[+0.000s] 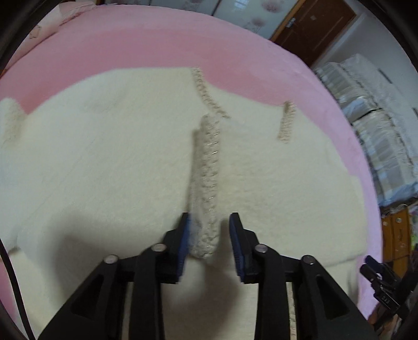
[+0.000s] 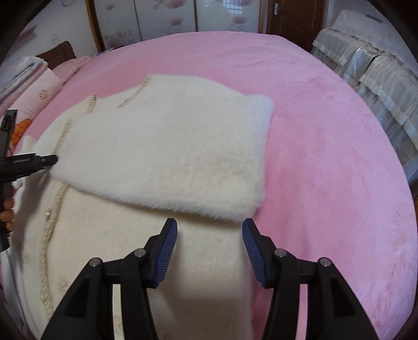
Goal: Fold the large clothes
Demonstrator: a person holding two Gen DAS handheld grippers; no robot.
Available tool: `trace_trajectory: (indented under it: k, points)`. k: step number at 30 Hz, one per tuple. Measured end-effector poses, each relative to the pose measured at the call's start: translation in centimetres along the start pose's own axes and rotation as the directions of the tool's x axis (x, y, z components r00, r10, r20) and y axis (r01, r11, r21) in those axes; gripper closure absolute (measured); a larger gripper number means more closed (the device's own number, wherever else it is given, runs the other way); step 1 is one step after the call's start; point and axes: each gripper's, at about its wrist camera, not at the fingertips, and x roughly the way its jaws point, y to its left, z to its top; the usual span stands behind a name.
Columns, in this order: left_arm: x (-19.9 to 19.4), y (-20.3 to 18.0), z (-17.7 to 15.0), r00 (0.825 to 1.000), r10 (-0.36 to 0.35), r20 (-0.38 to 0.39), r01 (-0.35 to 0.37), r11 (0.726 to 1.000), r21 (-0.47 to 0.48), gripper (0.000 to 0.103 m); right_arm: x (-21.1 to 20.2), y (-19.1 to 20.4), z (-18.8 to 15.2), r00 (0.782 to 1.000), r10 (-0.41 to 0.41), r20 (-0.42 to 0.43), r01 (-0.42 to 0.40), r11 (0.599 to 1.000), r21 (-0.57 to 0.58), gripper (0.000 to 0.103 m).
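A cream fluffy garment (image 2: 156, 162) with beige braided trim lies partly folded on the pink bed (image 2: 326, 130); one layer is folded over the lower part. In the left wrist view the garment (image 1: 104, 157) fills the middle, and a raised strip of braided trim (image 1: 206, 183) runs between the fingers of my left gripper (image 1: 209, 230), whose jaws stand open around it. My right gripper (image 2: 209, 230) is open and empty, just above the folded layer's near edge. The left gripper also shows in the right wrist view (image 2: 39, 159) at the garment's left edge.
Pillows (image 2: 34, 86) lie at the bed's far left. A covered sofa or cabinet (image 2: 365, 60) stands at the right. Wardrobe doors (image 2: 169, 18) and a brown door (image 2: 290, 15) are behind the bed. The right gripper shows at the lower right of the left wrist view (image 1: 378, 279).
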Motion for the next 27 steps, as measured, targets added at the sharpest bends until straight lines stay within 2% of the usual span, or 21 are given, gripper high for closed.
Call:
trace_trajectory:
  k: [3, 5, 9, 13, 14, 16, 18, 20, 21, 22, 23, 25, 26, 27]
  points:
    - [-1.3, -1.1, 1.0, 0.998, -0.044, 0.049, 0.041, 0.998, 0.041, 0.05, -1.2, -1.0, 0.5, 0.995, 0.101, 0.016, -0.102, 0.994, 0.036, 0.041]
    - [-1.8, -1.0, 2.0, 0.996, -0.016, 0.09, 0.013, 0.999, 0.04, 0.039, -1.6, -2.0, 1.4, 0.99, 0.132, 0.038, -0.135, 0.989, 0.067, 0.037]
    - [-0.5, -0.3, 4.4, 0.997, 0.034, 0.066, -0.034, 0.999, 0.01, 0.039, -0.2, -3.4, 3.9, 0.996, 0.062, 0.059, -0.07, 0.988, 0.137, 0.034]
    - [2.4, -0.3, 6.1, 1.0, 0.012, 0.021, -0.011, 1.0, -0.024, 0.041, 2.7, -5.2, 7.5, 0.999, 0.005, 0.049, -0.015, 0.977, 0.215, 0.034]
    - [3.0, -0.4, 6.4, 1.0, -0.004, 0.013, 0.004, 1.0, -0.028, 0.044, 3.5, -5.5, 8.5, 0.999, -0.009, 0.047, -0.002, 0.974, 0.228, 0.034]
    - [4.0, -1.1, 6.7, 1.0, -0.006, 0.01, 0.007, 1.0, -0.02, 0.059, 5.3, -6.4, 10.2, 0.999, -0.014, 0.038, 0.003, 0.963, 0.268, 0.034]
    - [5.0, -2.0, 6.9, 0.999, 0.046, 0.008, -0.046, 0.999, 0.008, 0.08, 7.2, -7.2, 11.5, 1.0, -0.016, 0.015, 0.011, 0.954, 0.3, 0.034]
    - [5.4, -3.2, 6.8, 0.997, 0.074, 0.025, -0.076, 0.996, 0.051, 0.091, 9.3, -7.7, 12.0, 0.999, -0.025, -0.04, 0.036, 0.948, 0.318, 0.035]
    - [5.1, -3.8, 6.7, 0.995, 0.084, 0.052, -0.088, 0.994, 0.07, 0.091, 10.2, -7.7, 12.0, 0.998, -0.017, -0.059, 0.035, 0.947, 0.318, 0.039]
    - [4.5, -4.6, 6.9, 0.993, 0.084, 0.082, -0.092, 0.992, 0.09, 0.091, 10.4, -7.5, 12.1, 0.999, -0.011, -0.046, 0.025, 0.952, 0.305, 0.069]
    - [3.7, -5.3, 7.1, 0.99, 0.074, 0.116, -0.087, 0.991, 0.106, 0.091, 10.0, -7.3, 12.3, 0.999, -0.014, -0.033, 0.023, 0.955, 0.295, 0.082]
    - [2.8, -6.3, 7.4, 0.983, 0.063, 0.17, -0.084, 0.989, 0.121, 0.091, 8.2, -7.2, 12.4, 0.997, -0.053, 0.058, 0.034, 0.956, 0.291, 0.087]
    - [3.1, -6.4, 7.5, 0.982, 0.083, 0.17, -0.105, 0.987, 0.125, 0.091, 8.0, -7.5, 12.1, 0.994, -0.067, 0.086, 0.039, 0.954, 0.296, 0.087]
    - [4.1, -6.5, 7.5, 0.982, 0.122, 0.147, -0.141, 0.981, 0.134, 0.09, 8.5, -7.8, 11.8, 0.994, -0.076, 0.075, 0.049, 0.949, 0.311, 0.087]
